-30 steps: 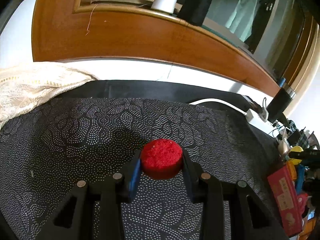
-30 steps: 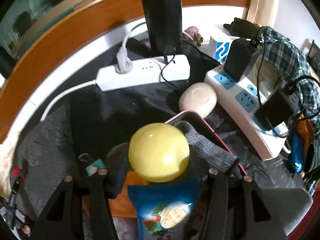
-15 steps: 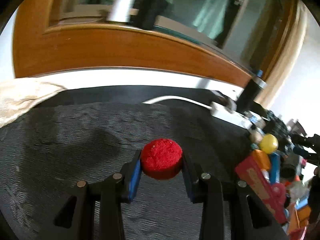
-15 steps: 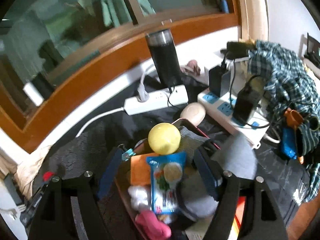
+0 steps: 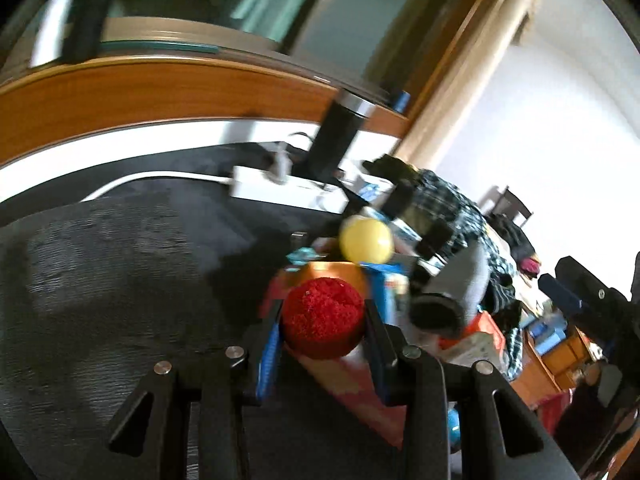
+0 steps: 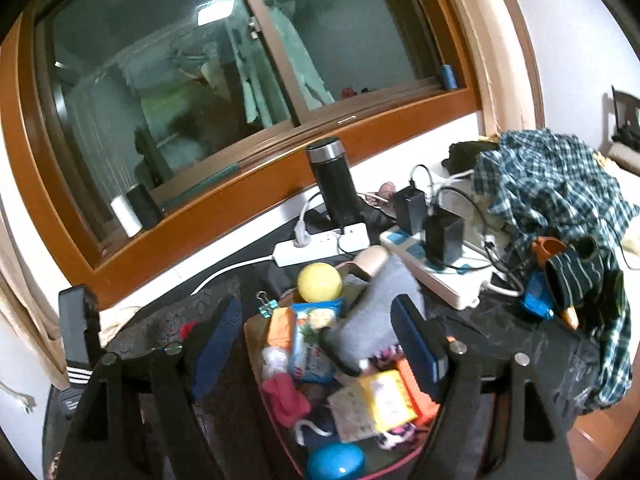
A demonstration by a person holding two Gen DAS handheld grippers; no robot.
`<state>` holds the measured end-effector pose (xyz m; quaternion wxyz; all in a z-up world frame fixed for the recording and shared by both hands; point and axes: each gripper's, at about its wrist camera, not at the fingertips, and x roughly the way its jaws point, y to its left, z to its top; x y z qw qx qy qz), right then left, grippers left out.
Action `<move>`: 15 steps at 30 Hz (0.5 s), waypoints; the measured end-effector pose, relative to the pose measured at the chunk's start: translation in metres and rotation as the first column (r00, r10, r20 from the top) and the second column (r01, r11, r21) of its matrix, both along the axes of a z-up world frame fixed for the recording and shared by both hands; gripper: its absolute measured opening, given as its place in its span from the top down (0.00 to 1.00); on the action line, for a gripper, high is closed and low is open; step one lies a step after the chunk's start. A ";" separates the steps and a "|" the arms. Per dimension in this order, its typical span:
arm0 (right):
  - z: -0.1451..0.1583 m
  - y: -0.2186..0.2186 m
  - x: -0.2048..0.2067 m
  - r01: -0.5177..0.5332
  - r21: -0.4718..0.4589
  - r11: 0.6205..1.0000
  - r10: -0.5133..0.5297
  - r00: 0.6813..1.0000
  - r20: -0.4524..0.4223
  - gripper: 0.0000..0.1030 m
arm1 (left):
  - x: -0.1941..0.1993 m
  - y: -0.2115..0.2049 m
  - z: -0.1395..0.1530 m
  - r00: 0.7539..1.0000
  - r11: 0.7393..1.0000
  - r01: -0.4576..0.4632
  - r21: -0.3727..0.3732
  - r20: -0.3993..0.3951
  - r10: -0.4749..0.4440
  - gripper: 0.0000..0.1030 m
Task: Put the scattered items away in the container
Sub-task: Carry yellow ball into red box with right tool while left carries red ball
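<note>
Pompom (image 5: 322, 316) pinched in left claw (image 5: 322, 332), angled toward container (image 6: 256, 344) for dropping in. Right claw (image 6: 316, 328) wide, empty, above the full pile, ball (image 6: 319, 282) on top.

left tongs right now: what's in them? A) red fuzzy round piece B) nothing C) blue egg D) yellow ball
A: the left tongs are shut on the red fuzzy round piece; the yellow ball sits apart, further off in the container.
</note>
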<state>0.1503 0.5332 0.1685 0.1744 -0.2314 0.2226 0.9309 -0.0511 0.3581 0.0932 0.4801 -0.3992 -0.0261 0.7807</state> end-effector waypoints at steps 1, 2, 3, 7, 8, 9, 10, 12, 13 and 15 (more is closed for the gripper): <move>-0.002 0.004 0.005 0.008 -0.009 1.000 -0.008 1.000 -0.003 0.22 | 0.004 0.009 -0.001 1.000 1.000 0.014 -0.005 -0.001 -0.014 0.62; -0.004 0.008 0.010 0.013 -0.015 1.000 -0.013 1.000 -0.004 0.22 | 0.008 0.016 -0.002 1.000 1.000 0.025 -0.011 -0.001 -0.025 0.62; -0.006 0.011 0.014 0.018 -0.022 1.000 -0.018 1.000 -0.006 0.22 | 0.012 0.023 -0.003 0.999 0.999 0.036 -0.017 0.000 -0.036 0.62; -0.015 0.026 0.028 0.041 -0.054 0.998 -0.042 0.999 -0.009 0.22 | 0.021 0.049 -0.013 0.998 0.997 0.061 -0.055 0.008 -0.060 0.62; -0.017 0.029 0.031 0.045 -0.062 0.997 -0.046 0.999 -0.010 0.22 | 0.022 0.052 -0.016 0.998 0.996 0.060 -0.068 0.007 -0.060 0.62; -0.020 0.032 0.032 0.047 -0.069 0.997 -0.048 0.999 -0.009 0.22 | 0.023 0.056 -0.019 0.998 0.995 0.060 -0.080 0.006 -0.060 0.62; -0.022 0.034 0.033 0.048 -0.076 0.996 -0.049 0.999 -0.008 0.22 | 0.024 0.059 -0.022 0.998 0.994 0.059 -0.093 0.003 -0.059 0.62; -0.027 0.037 0.036 0.048 -0.084 0.995 -0.049 0.999 -0.005 0.22 | 0.025 0.064 -0.028 0.999 0.991 0.050 -0.124 -0.009 -0.051 0.62; -0.029 0.037 0.038 0.048 -0.087 0.995 -0.048 0.999 -0.004 0.22 | 0.025 0.066 -0.031 0.999 0.990 0.046 -0.137 -0.014 -0.048 0.62; -0.033 0.038 0.040 0.047 -0.093 0.995 -0.047 0.999 -0.003 0.22 | 0.027 0.067 -0.033 0.999 0.988 0.040 -0.148 -0.026 -0.044 0.62</move>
